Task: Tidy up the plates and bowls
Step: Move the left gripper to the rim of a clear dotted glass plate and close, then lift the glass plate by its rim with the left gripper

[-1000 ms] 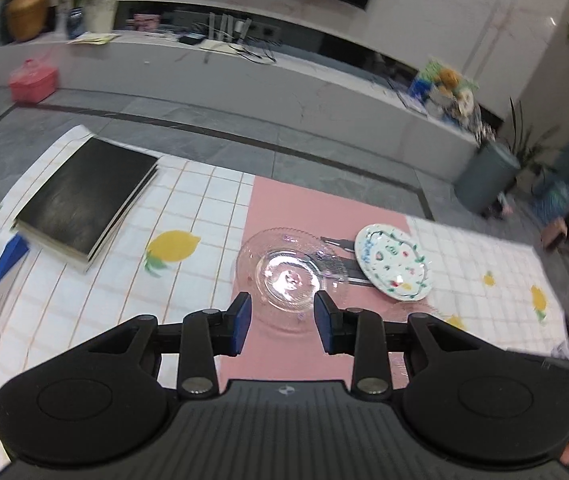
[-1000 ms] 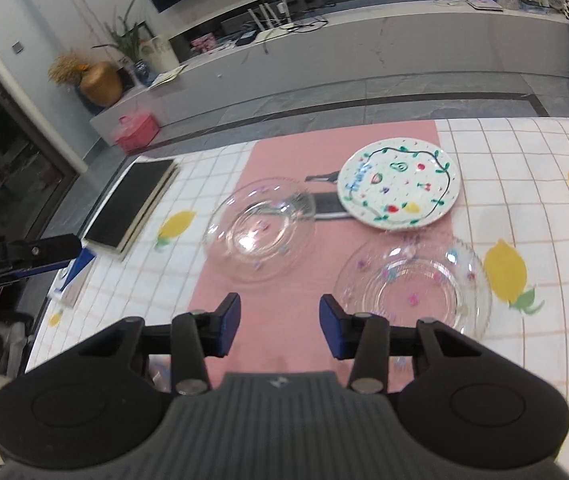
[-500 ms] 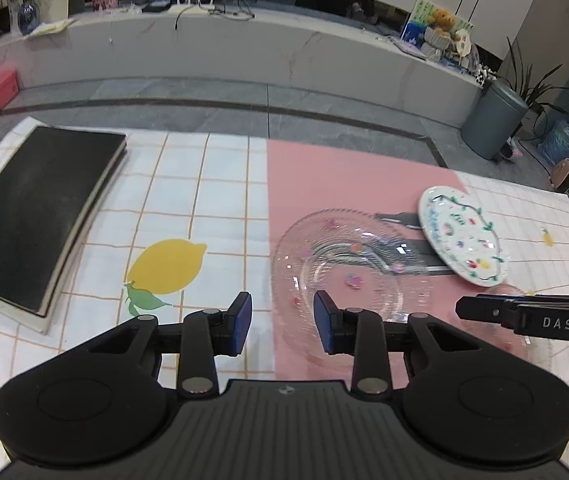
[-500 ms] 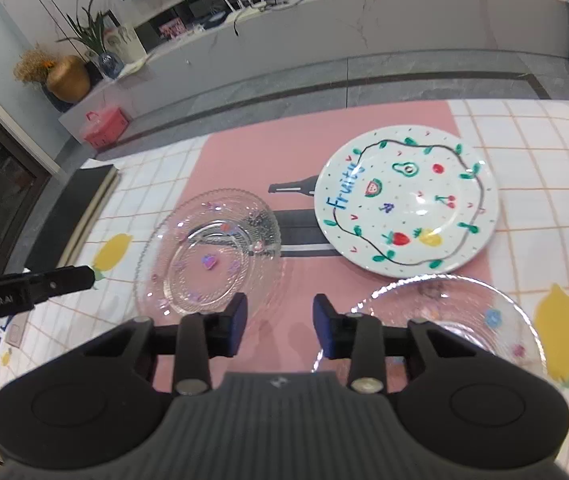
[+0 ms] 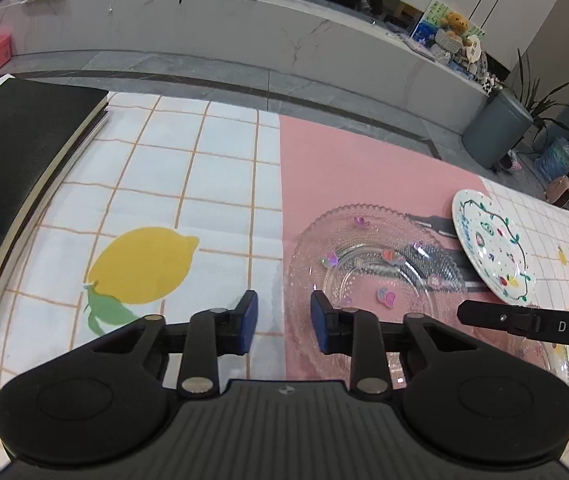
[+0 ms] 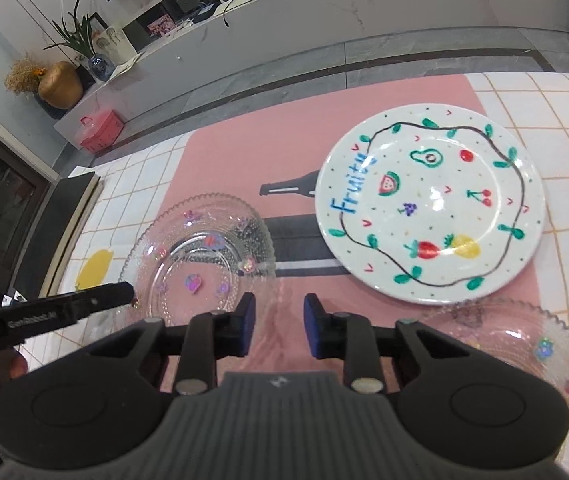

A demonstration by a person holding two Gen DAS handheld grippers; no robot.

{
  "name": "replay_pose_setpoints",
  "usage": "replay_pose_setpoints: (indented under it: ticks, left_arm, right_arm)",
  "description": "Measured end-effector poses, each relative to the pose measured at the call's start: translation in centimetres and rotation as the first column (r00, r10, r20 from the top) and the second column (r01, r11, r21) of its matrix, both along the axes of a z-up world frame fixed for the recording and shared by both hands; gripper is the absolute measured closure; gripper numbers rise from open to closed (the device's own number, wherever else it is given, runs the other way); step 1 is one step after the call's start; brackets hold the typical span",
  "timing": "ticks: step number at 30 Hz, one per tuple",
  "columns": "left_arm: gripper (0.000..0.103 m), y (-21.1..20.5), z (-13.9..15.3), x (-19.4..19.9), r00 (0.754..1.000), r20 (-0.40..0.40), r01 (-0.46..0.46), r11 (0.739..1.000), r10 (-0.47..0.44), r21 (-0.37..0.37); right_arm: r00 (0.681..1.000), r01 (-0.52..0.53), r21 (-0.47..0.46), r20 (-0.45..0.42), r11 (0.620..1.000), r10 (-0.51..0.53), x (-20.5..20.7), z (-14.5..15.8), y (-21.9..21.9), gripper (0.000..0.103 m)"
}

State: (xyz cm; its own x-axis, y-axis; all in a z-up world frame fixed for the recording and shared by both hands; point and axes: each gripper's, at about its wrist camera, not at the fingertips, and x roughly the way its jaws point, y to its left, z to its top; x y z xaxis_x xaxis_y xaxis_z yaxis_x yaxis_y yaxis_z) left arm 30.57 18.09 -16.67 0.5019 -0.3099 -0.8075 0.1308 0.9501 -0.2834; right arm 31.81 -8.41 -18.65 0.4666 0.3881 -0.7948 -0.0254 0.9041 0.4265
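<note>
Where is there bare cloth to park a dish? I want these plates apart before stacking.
Free: checked cloth between the black book and left glass plate. Crowded: pink runner, where both glass plates and the painted plate sit close.

The round white plate [image 6: 430, 208] has painted fruit and a green leafy ring. The clear glass plate [image 6: 200, 256] has little pink flowers.

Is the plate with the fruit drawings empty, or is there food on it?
Empty. The fruit plate lies flat on the pink mat with only painted fruits and the word Fruity showing; no food sits on it.
</note>
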Motion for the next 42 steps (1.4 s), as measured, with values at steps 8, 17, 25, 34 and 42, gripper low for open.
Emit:
replay_pose_setpoints:
  ticks: [8,17,25,34,42]
  left_arm:
    - [0.087,-0.2,0.0,0.3,1.0,-0.008,0.003,0.999,-0.004,-0.047]
    - [0.09,-0.3,0.5,-0.3,1.0,-0.015,0.002,1.0,-0.002,-0.024]
    - [0.092,0.0,2.8,-2.1,1.0,0.003,-0.012,0.999,0.012,-0.042]
    - [0.092,-1.5,8.9,-6.6,0.998,0.062,-0.016,0.999,0.018,-0.028]
    - [0.092,-3.6,14.2,-11.9,0.993,0.101,-0.049,0.998,0.052,-0.036]
  right_arm:
    - [1.0,-0.006,0.032,-0.01,0.999,0.007,0.5,-0.3,0.7,0.092]
    - [0.999,0.021,0.059,-0.047,0.998,-0.018,0.3,-0.2,0.7,0.096]
    - [0.999,0.006,0.085,-0.041,0.996,-0.003,-1.5,1.6,0.0,0.096]
    - [1.0,0.02,0.122,0.019,0.992,-0.022,-5.8,7.0,-1.3,0.096]
    - [0.995,0.026,0.145,0.087,0.989,-0.039,-11.2,12.5,-3.4,0.096]
